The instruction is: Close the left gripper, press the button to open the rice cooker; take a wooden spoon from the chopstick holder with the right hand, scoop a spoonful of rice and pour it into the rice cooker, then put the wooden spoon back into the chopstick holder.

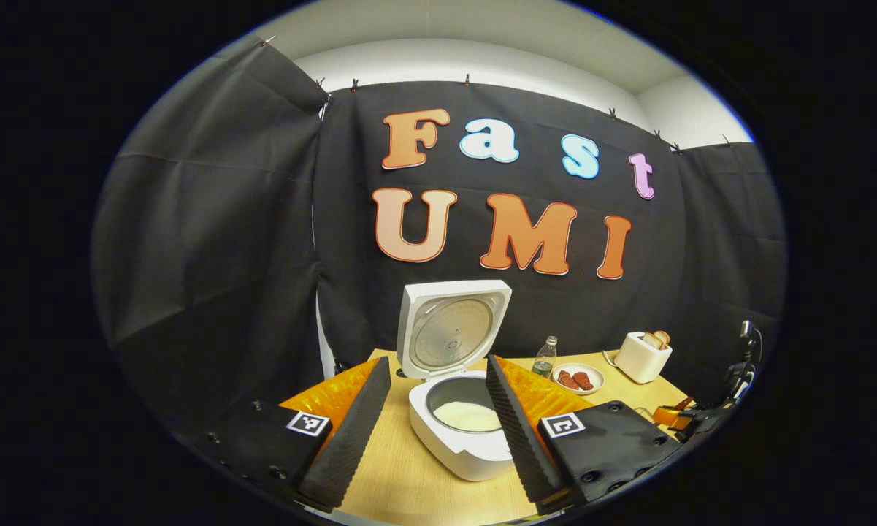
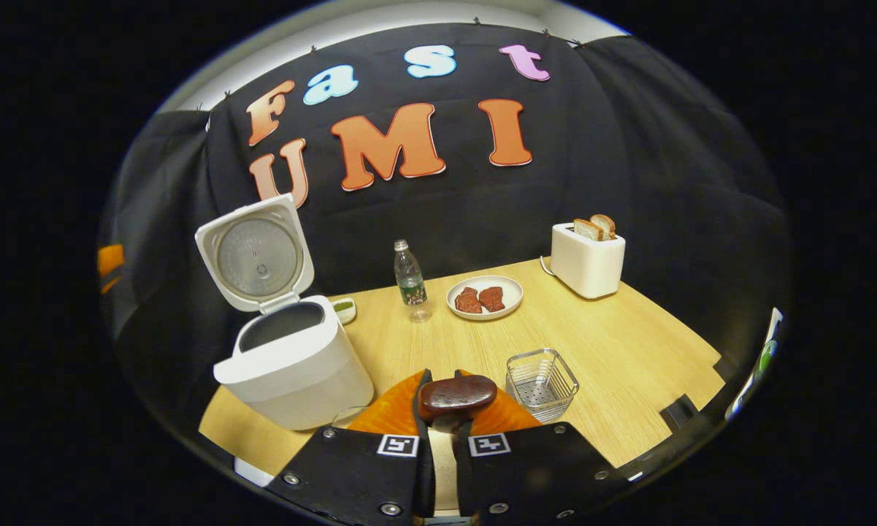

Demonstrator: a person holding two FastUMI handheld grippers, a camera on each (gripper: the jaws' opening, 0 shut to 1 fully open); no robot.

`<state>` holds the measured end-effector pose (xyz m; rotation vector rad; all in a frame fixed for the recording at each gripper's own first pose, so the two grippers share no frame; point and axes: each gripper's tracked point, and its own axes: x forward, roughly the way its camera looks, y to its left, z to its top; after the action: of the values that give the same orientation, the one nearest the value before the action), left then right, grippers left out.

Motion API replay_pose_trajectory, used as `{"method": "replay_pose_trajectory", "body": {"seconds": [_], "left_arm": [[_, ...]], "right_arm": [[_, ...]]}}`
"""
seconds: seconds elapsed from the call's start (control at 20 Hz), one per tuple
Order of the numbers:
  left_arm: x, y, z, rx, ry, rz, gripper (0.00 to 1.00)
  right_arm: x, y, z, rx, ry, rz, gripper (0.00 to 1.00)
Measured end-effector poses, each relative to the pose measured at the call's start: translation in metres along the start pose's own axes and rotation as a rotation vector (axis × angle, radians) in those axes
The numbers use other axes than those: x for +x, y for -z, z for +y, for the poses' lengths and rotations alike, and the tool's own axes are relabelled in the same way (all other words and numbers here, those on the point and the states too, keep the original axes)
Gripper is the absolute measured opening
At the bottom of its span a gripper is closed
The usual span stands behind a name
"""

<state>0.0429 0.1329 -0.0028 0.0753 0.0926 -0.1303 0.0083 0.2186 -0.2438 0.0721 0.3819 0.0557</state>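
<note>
Wooden spoon (image 2: 456,397) clamped between right gripper (image 2: 439,409) jaws

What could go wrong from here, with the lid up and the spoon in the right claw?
1. The right claw pinches the wooden spoon close to its bowl; it could twist or slip while scooping or returning.
2. The wire chopstick holder looks light and may tip or slide when the spoon goes back.
3. The left claw hangs open astride the rice cooker and could knock it.
</note>
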Motion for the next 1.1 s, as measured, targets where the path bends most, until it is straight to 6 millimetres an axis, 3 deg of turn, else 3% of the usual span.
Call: {"method": "replay_pose_trajectory", "body": {"seconds": [0.2,0.45,0.55,0.65,0.8,1.1], "left_arm": [[-0.001,0.007,0.007,0.013,0.012,0.021,0.93],[-0.002,0.012,0.022,0.026,-0.003,0.033,0.93],[-0.001,0.017,0.025,0.021,-0.007,0.041,0.93],[-0.001,0.021,0.026,0.024,-0.009,0.050,0.93],[0.001,0.026,0.027,0.031,-0.009,0.063,0.93],[0.005,0.028,0.027,0.026,-0.010,0.071,0.93]], "right_arm": [[0.017,0.025,0.005,-0.114,0.044,0.023,0.11],[0.032,0.023,0.005,-0.059,0.066,-0.006,0.11],[0.034,0.034,0.008,0.034,0.053,0.021,0.11],[0.038,0.033,0.008,0.141,0.050,0.005,0.11],[0.038,0.032,0.027,0.348,-0.030,0.030,0.11],[0.044,0.034,0.027,0.459,-0.046,0.043,0.11]]}}
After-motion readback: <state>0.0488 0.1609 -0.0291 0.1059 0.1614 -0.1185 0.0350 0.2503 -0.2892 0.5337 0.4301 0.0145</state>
